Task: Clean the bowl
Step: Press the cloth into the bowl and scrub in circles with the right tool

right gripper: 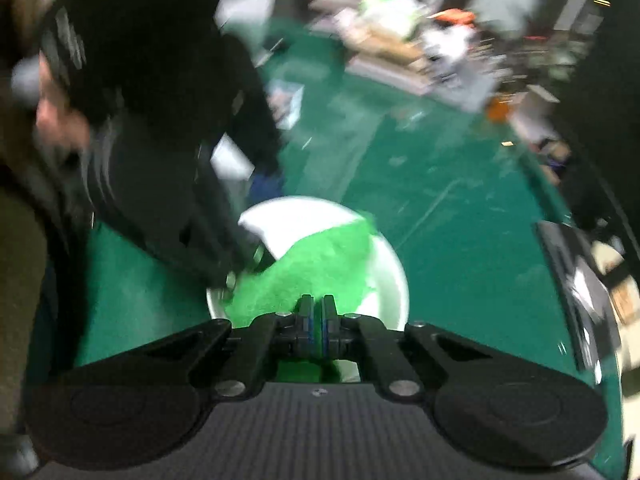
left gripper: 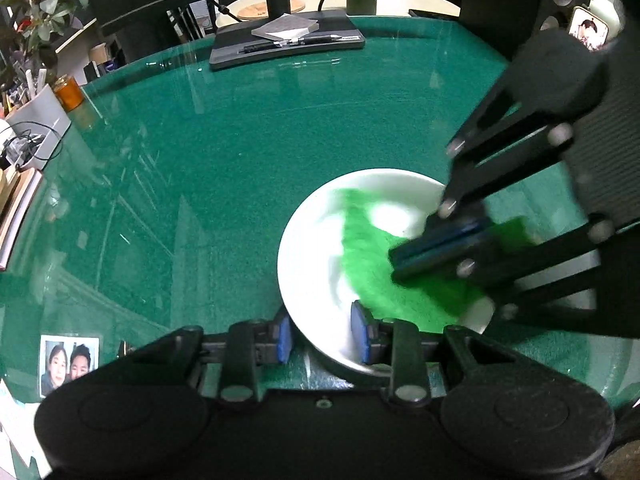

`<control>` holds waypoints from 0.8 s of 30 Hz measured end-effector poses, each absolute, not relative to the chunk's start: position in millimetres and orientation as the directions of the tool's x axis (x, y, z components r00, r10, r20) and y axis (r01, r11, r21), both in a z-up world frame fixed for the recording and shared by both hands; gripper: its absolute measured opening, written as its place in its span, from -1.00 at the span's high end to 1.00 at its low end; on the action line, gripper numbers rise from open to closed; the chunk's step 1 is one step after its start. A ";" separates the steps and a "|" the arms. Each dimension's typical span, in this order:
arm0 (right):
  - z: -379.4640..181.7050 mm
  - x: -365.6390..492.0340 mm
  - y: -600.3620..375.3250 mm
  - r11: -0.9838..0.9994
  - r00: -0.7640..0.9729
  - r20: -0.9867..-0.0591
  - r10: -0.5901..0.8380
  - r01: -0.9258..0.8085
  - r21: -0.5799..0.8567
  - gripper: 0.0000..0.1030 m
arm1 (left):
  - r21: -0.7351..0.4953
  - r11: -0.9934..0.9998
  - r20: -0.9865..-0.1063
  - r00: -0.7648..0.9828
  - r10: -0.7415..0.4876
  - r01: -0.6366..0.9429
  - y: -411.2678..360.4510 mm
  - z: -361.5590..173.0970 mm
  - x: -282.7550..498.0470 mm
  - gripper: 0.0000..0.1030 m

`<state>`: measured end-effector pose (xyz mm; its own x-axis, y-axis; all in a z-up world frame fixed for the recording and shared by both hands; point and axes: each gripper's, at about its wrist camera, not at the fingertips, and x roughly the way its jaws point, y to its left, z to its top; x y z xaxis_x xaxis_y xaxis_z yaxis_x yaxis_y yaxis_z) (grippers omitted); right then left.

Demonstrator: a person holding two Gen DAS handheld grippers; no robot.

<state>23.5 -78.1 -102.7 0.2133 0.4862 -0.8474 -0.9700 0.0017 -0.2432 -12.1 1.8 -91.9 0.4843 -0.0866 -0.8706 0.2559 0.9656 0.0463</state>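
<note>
- The white bowl [left gripper: 316, 264] is placed on the green glass-covered table [left gripper: 224, 168], at its near edge, directly in front of the left gripper [left gripper: 322, 332].
- The near rim of the bowl is held between the blue pads [left gripper: 285, 338] of the left gripper, one pad outside the wall and one inside; the jaws are narrow around it.
- A bright green cloth [left gripper: 376, 276] is spread inside the bowl and covers a large part of its bottom.
- The cloth is pinched by the right gripper [left gripper: 436, 252], whose jaws are fully closed on it; this gripper reaches into the bowl from the right and hides the right rim.
- In the right wrist view, which is blurred, the closed fingers [right gripper: 307, 322] are seen over the cloth [right gripper: 316, 264], and the bowl [right gripper: 390, 276] is partly hidden by the left gripper body at the left.
- At the far side of the table, a dark monitor base [left gripper: 288, 46] with a stack of paper [left gripper: 286, 28] and pens on it is seen, well apart from the bowl.
- At the left edge, an orange jar [left gripper: 68, 92], a plant [left gripper: 36, 20] and cables are found.
- A photo [left gripper: 69, 362] lies under the glass at the near left corner.
</note>
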 end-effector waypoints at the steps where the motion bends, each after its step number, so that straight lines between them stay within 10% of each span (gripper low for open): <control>1: -102.3 24.9 -74.4 -0.016 0.203 -0.852 0.482 -0.971 -0.240 0.98 | 0.049 0.967 -0.870 0.487 -0.082 0.251 2.6 -92.2 -12.4 0.38; 16: -98.7 45.4 -44.0 -0.184 0.074 -0.922 0.379 -0.971 -0.153 0.46 | 0.019 0.971 -0.872 0.479 -0.100 0.238 9.9 -92.5 -12.0 0.36; 24: -96.6 49.2 -40.6 -0.174 -0.047 -0.949 0.313 -0.985 -0.008 0.74 | 0.008 0.974 -0.873 0.477 -0.104 0.225 12.5 -93.0 -13.5 0.29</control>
